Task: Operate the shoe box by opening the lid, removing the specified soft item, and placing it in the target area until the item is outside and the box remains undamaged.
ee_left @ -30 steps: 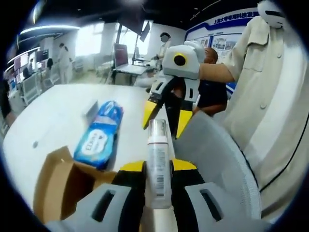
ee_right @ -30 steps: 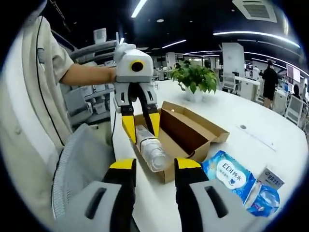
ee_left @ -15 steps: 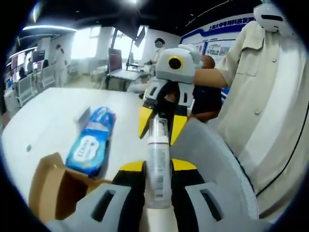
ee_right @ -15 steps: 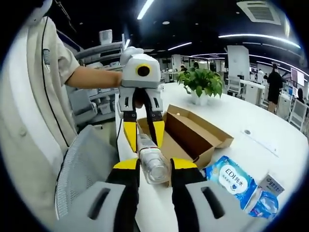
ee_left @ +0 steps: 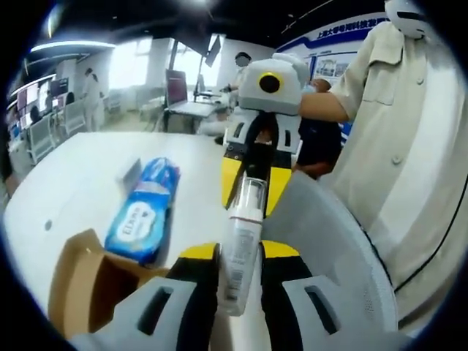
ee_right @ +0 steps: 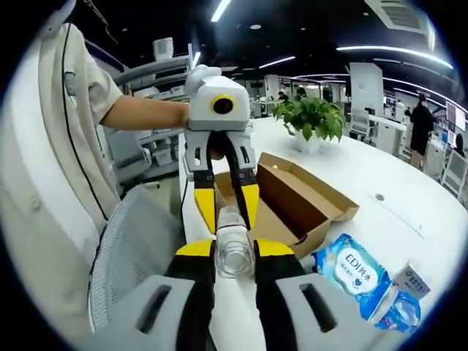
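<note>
A clear plastic bottle [ee_left: 238, 245] with a white cap is held in the air between both grippers. My left gripper [ee_left: 240, 252] is shut on its body. In the left gripper view my right gripper [ee_left: 250, 184] comes in from above, its yellow fingers at the cap end. In the right gripper view my right gripper [ee_right: 234, 250] is shut on the bottle [ee_right: 234, 248], and my left gripper [ee_right: 227, 208] grips it from the far side. The open cardboard shoe box [ee_right: 311, 208] lies on the white table [ee_right: 417, 219] just behind; its flap [ee_left: 77, 281] shows at lower left.
A blue wipes pack [ee_left: 142, 212] [ee_right: 352, 267] lies on the table beside the box, with a small packet [ee_right: 411, 276] next to it. A potted plant [ee_right: 311, 117] stands further back. A grey mesh chair [ee_left: 333, 234] and a person in a beige shirt [ee_left: 413, 146] are close by.
My right gripper came up to the bottle and its jaws went from wide open to shut on it. The left gripper has kept its hold; the bottle now tilts slightly.
</note>
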{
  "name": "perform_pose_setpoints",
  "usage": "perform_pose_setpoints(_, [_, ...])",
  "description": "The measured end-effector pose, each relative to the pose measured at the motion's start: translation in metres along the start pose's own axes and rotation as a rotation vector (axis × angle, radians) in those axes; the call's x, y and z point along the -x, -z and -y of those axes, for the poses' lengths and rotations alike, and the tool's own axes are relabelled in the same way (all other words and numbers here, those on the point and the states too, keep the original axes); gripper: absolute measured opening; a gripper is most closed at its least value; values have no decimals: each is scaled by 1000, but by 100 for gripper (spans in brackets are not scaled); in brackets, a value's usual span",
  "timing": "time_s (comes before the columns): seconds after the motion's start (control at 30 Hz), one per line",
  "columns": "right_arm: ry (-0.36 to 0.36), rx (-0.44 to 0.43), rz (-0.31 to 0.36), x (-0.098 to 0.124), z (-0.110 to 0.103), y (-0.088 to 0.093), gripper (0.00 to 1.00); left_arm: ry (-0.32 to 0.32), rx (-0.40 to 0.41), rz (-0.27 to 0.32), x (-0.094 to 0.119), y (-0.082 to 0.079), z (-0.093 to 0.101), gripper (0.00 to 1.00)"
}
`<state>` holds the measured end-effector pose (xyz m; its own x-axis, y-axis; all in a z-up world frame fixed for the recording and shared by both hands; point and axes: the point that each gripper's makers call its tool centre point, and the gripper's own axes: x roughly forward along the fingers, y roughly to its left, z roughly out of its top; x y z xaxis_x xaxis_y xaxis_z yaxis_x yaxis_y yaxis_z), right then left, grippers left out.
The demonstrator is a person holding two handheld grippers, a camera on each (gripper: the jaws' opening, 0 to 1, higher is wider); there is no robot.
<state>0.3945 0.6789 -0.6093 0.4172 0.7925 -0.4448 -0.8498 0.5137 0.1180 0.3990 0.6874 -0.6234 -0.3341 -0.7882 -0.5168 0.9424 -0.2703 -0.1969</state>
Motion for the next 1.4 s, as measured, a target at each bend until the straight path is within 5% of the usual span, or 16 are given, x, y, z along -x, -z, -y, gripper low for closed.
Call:
perform_pose_setpoints(0.43, [-4, 40, -33, 1, 8, -7, 17, -65, -28, 15, 2, -4, -9, 20])
perform_pose_setpoints(0.8, [-16, 113, -90, 1, 23, -9, 16, -195, -26, 29, 23, 1, -28, 29])
perform_pose_setpoints(1.17, [-29, 192, -150, 8, 49, -17, 16, -364, 83, 37, 51, 26, -41, 51])
perform_pose_setpoints(1.4, [-9, 251, -212, 18, 83, -20, 16, -472, 139, 51, 71, 40, -52, 63])
